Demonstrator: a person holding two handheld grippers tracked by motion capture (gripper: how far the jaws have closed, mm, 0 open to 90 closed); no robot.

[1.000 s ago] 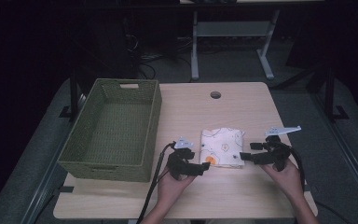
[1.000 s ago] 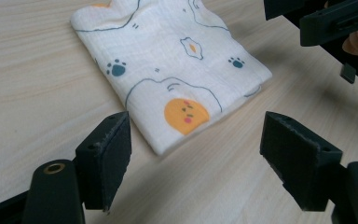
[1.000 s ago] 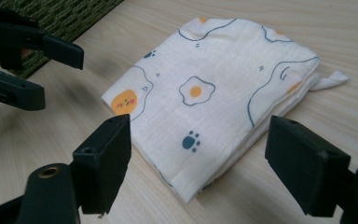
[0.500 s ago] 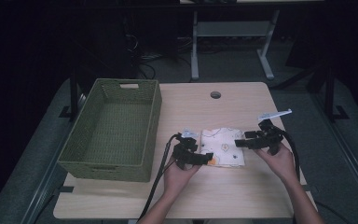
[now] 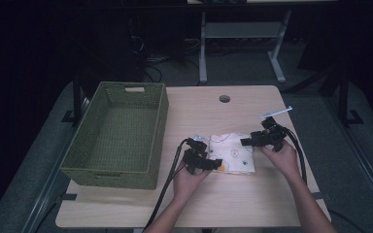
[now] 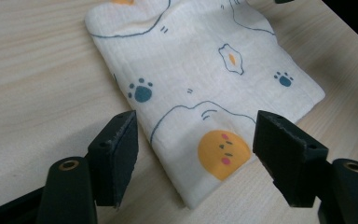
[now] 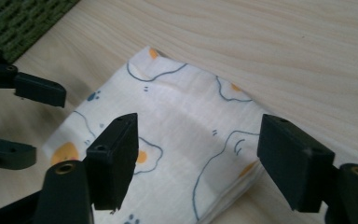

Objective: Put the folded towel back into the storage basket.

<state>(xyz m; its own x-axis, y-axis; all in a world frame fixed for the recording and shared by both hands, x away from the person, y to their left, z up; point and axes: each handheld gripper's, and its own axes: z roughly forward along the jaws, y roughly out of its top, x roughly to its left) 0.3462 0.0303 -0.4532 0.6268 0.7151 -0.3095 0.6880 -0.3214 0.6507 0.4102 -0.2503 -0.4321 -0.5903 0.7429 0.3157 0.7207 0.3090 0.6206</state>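
A folded white cloth (image 5: pixel 233 152) printed with eggs, paw marks and orange faces lies flat on the wooden table (image 5: pixel 233 204). My left gripper (image 5: pixel 212 164) is open at the cloth's near left corner, its jaws standing either side of the folded edge (image 6: pixel 200 154). My right gripper (image 5: pixel 245 141) is open at the cloth's right side, jaws spread above the folded cloth (image 7: pixel 186 126). In the right gripper view the left gripper (image 7: pixel 28 119) shows across the cloth. Nothing is held.
A green woven basket (image 5: pixel 116 136) stands empty on the left half of the table. A round cable hole (image 5: pixel 224 98) sits near the far edge. Cables trail from both grippers toward the table's near edge.
Both grippers moved inward and forward onto the cloth: the left came up to its near left corner, the right slid left over its right edge. The cloth has not moved.
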